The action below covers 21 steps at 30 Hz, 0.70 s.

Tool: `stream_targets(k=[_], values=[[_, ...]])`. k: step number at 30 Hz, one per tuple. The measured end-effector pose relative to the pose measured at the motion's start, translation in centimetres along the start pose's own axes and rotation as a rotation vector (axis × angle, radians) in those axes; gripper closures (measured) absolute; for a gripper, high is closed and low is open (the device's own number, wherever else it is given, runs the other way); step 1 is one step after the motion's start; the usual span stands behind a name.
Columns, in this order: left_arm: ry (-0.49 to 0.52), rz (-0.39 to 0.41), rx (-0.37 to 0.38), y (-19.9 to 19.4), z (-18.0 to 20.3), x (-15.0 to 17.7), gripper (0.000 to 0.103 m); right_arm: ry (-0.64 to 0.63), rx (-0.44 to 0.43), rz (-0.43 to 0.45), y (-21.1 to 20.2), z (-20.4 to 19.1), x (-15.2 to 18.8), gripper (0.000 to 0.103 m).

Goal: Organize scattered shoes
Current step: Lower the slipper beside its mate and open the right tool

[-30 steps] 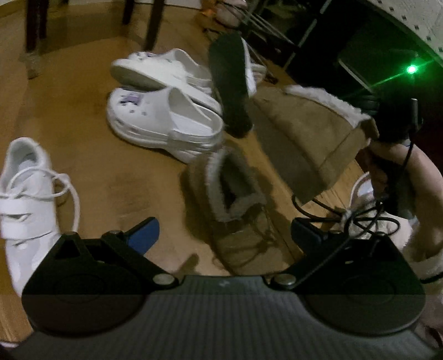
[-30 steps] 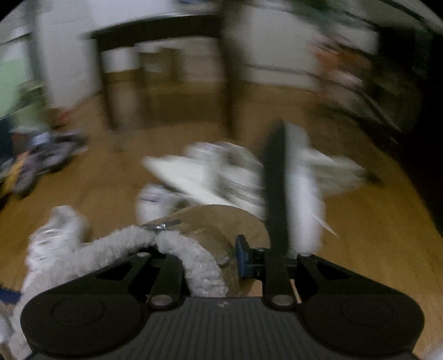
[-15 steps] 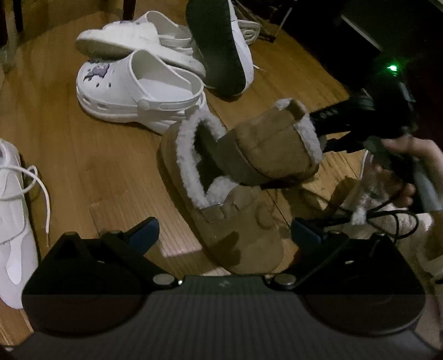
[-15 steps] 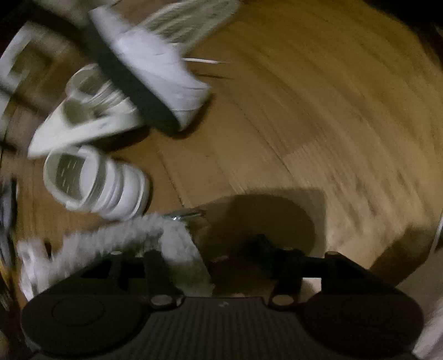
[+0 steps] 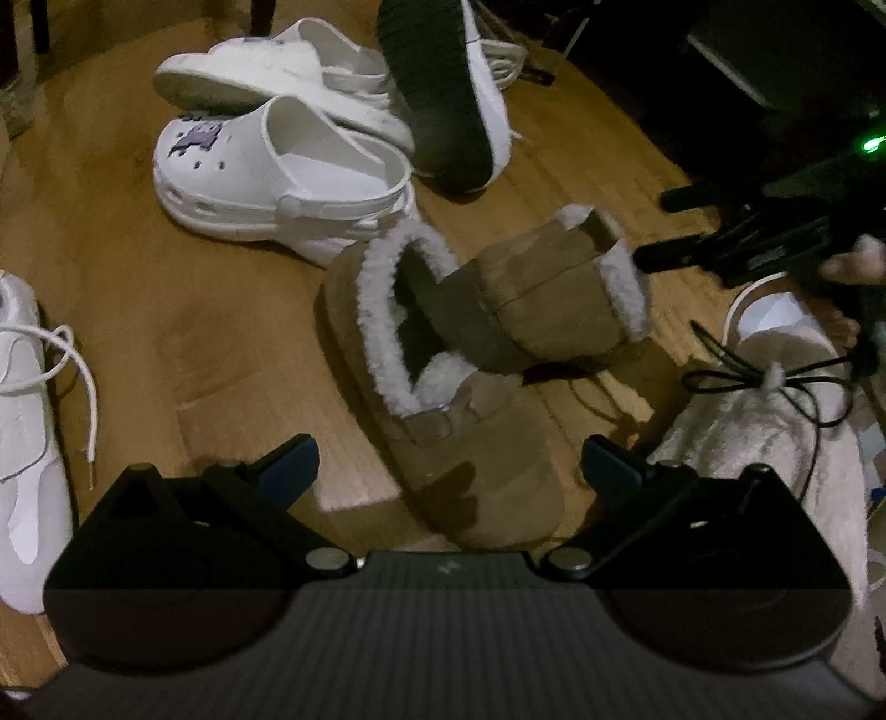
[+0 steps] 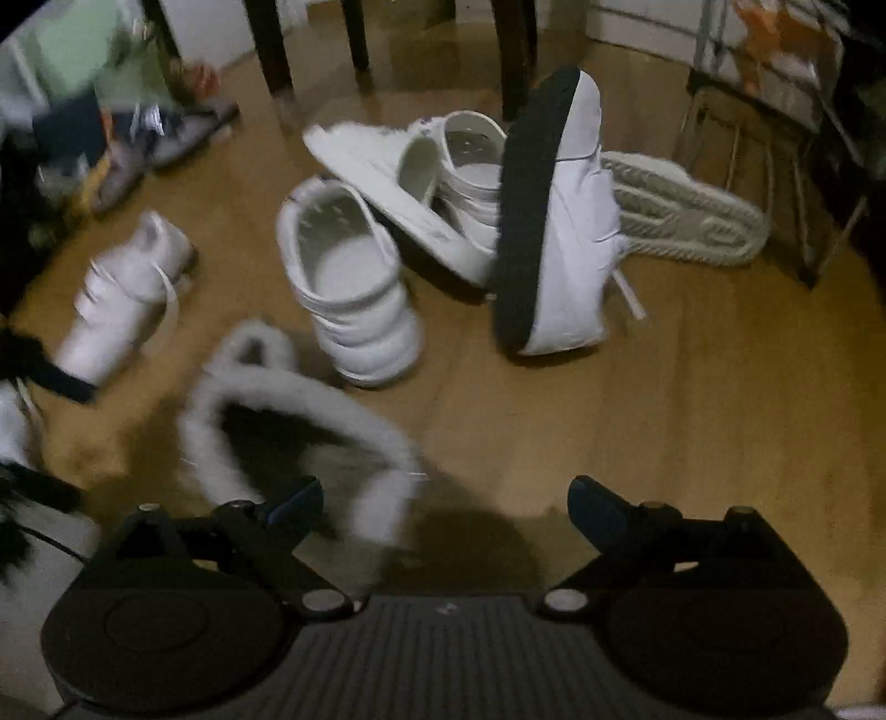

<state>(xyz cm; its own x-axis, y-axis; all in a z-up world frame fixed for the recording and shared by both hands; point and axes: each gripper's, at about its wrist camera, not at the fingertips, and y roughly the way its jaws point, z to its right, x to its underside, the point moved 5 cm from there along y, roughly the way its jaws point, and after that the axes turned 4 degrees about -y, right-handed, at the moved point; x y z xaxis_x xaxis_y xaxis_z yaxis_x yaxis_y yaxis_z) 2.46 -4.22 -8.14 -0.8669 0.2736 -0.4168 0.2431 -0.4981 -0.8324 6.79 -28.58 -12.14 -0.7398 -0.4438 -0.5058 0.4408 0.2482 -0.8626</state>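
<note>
Two tan fleece-lined slippers lie on the wood floor. One slipper lies flat just ahead of my open left gripper. The second slipper rests tilted across the first one's opening. My right gripper is open and empty, just behind that slipper's fleece rim; it also shows in the left wrist view at the right, its tips beside the slipper's heel. White clogs and a white sneaker with a black sole lie beyond.
A white laced sneaker lies at the left. A fluffy white slipper with a black cord lies at the right. Table or chair legs stand behind the pile. Another white sole lies far right by a metal rack.
My right gripper carried the second tan slipper down onto the first one, then opened and let it go. My left gripper moved closer over the first slipper.
</note>
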Motion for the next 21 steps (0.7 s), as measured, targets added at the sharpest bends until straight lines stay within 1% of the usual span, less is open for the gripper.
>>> stream_targets(k=[2,5,6,7,8,9,10,11,12,13,14,15,16,18,19,21], values=[[0.007,0.006,0.012,-0.1,0.3,-0.1,0.000,-0.092,-0.057,0.015,1.1,-0.9,-0.1,0.013],[0.009,-0.002,0.015,0.1,0.5,0.2,0.000,-0.206,-0.113,0.003,2.9,-2.5,-0.7,0.013],[0.007,-0.007,0.014,0.2,0.5,0.2,0.000,-0.231,-0.121,0.009,3.7,-2.9,-1.1,0.013],[0.002,-0.017,0.012,0.4,0.5,0.4,0.000,-0.221,-0.132,0.012,4.3,-3.0,-1.5,0.013],[-0.004,-0.029,0.009,0.6,0.6,0.6,0.000,-0.207,-0.145,0.014,4.8,-3.1,-1.9,0.017],[-0.003,-0.033,0.009,0.7,0.6,0.6,0.000,-0.165,-0.176,0.006,5.3,-2.9,-2.0,0.036],[-0.001,-0.034,0.009,0.7,0.7,0.7,0.000,-0.073,-0.256,-0.009,5.9,-2.0,-2.2,0.048],[0.003,-0.034,0.008,0.7,0.8,0.7,0.000,0.021,-0.329,-0.017,6.3,-1.1,-2.3,0.055],[0.007,-0.029,0.004,0.6,0.8,0.6,0.000,0.120,-0.378,0.002,6.0,0.2,-2.1,0.068],[0.006,-0.020,-0.001,0.4,0.7,0.6,0.000,0.208,-0.422,0.022,5.7,1.3,-1.9,0.072],[0.004,-0.010,-0.006,0.3,0.6,0.5,0.000,0.245,-0.448,0.039,5.3,1.8,-1.6,0.075],[-0.001,0.001,-0.009,0.1,0.4,0.4,0.000,0.267,-0.454,0.054,5.0,2.1,-1.4,0.075],[-0.008,0.009,-0.010,-0.1,0.2,0.3,0.000,0.295,-0.436,0.073,4.5,2.4,-1.1,0.076],[-0.017,0.015,-0.009,-0.2,0.1,0.3,0.000,0.350,-0.378,0.080,4.0,2.8,-0.7,0.078],[-0.021,0.017,-0.009,-0.3,0.0,0.3,0.000,0.410,-0.340,0.084,3.6,3.2,-0.4,0.078],[-0.030,0.022,-0.008,-0.4,-0.1,0.3,0.000,0.515,-0.349,0.095,3.4,3.9,0.2,0.077]])
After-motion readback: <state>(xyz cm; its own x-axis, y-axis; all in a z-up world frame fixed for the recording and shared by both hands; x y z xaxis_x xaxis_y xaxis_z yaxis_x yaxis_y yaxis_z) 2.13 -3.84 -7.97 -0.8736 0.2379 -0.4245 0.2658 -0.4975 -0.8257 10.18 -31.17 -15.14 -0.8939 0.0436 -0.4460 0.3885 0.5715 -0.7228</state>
